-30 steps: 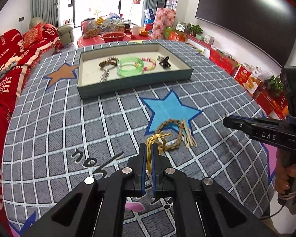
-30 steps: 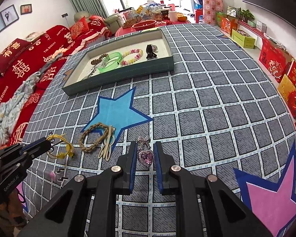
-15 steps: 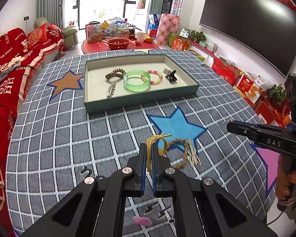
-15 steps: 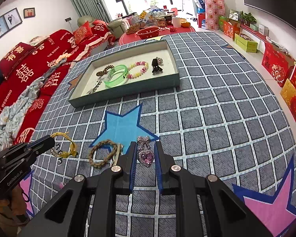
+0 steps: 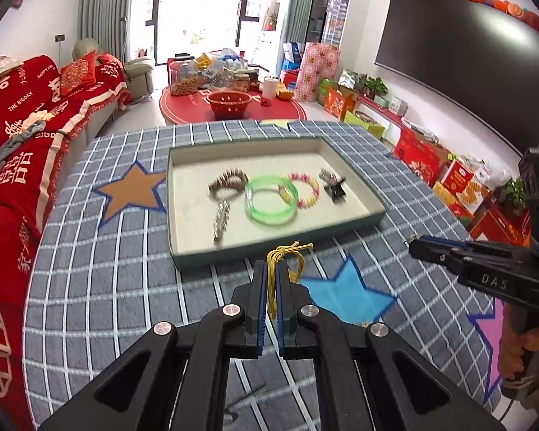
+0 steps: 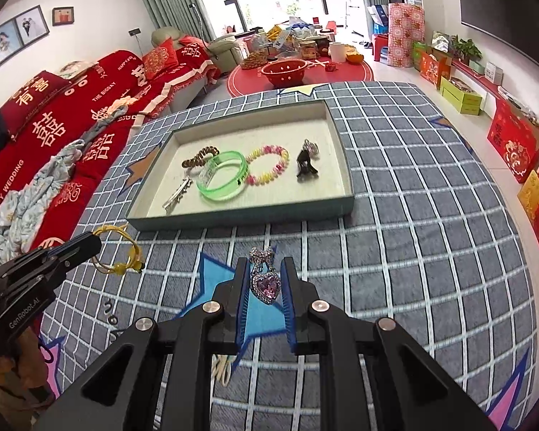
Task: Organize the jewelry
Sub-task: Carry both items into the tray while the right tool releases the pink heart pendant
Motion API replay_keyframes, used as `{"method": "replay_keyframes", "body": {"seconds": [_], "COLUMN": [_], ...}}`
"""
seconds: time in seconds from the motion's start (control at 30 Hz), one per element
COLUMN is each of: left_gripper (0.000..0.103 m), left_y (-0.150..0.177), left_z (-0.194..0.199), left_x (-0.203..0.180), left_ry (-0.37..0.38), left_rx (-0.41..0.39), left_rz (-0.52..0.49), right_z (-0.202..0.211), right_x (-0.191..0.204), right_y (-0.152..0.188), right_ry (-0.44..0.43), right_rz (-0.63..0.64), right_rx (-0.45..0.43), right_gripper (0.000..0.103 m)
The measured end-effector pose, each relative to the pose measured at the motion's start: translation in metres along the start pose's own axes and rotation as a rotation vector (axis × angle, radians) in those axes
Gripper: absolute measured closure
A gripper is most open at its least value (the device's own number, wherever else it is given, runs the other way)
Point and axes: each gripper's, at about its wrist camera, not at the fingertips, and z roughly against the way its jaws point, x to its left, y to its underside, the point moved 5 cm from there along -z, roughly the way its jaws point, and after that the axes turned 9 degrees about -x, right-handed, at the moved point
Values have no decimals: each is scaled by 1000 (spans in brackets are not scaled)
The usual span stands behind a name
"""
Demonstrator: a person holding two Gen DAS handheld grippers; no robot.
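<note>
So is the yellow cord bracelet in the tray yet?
Not yet. The yellow cord bracelet hangs pinched in the left tongs, short of the tray.

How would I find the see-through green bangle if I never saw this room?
Look at the shallow tray on the grey checked tablecloth. Inside, near the middle, lies the green bangle, between a brown coiled band and a pink and yellow bead bracelet. It is the only clear, smooth green ring.

Left tool (image 5: 270, 289) is clamped on a yellow cord (image 5: 285, 256); right tool (image 6: 265, 289) grips a heart pendant (image 6: 267, 287), apparently; both held above the worktop (image 6: 395, 215).
</note>
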Motion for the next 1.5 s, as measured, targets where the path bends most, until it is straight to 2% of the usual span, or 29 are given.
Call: {"method": "replay_keyframes", "body": {"seconds": [0.27, 0.57, 0.97, 1.5], "left_gripper": [85, 85, 85, 85], "left_y": [-27, -36, -20, -13], "left_z": [-29, -77, -123, -139], "left_x": [15, 29, 38, 37], "left_ry": [-33, -52, -88, -178], "left_rx": [-18, 21, 101, 135], "left_rz": [13, 38, 34, -52], "right_z": [-28, -74, -124, -145], "right_x": [0, -8, -20, -24], "right_y": [-36, -56, -54, -45], "right_ry": [-6, 14, 51, 123], "right_rz": [-7, -39, -61, 2], "right_rx": [-8, 29, 97, 125], "right_gripper": [84, 84, 84, 83]}}
